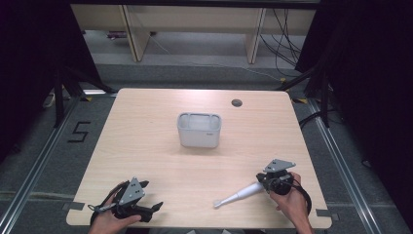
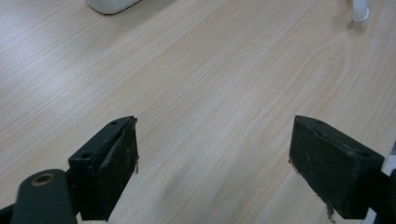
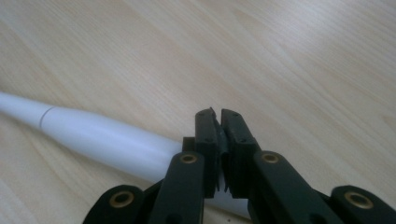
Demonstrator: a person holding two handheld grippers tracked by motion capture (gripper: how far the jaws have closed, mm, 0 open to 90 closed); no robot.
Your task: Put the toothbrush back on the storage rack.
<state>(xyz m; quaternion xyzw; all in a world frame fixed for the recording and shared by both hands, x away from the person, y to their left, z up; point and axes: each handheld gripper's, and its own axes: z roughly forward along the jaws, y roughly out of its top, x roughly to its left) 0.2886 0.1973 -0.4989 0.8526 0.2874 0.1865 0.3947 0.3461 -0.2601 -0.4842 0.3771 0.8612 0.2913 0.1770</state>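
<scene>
Lying on the table [image 1: 160,161] in front of the grey bin [image 1: 198,129], the white toothbrush [image 1: 238,196] could be knocked aside, since the right gripper [image 3: 218,122] sits fully closed over its handle end, gripping nothing, while the left gripper [image 2: 212,163] gapes empty.

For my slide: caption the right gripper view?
Shut right claw poised above a white electric toothbrush lying on the wooden table.
</scene>
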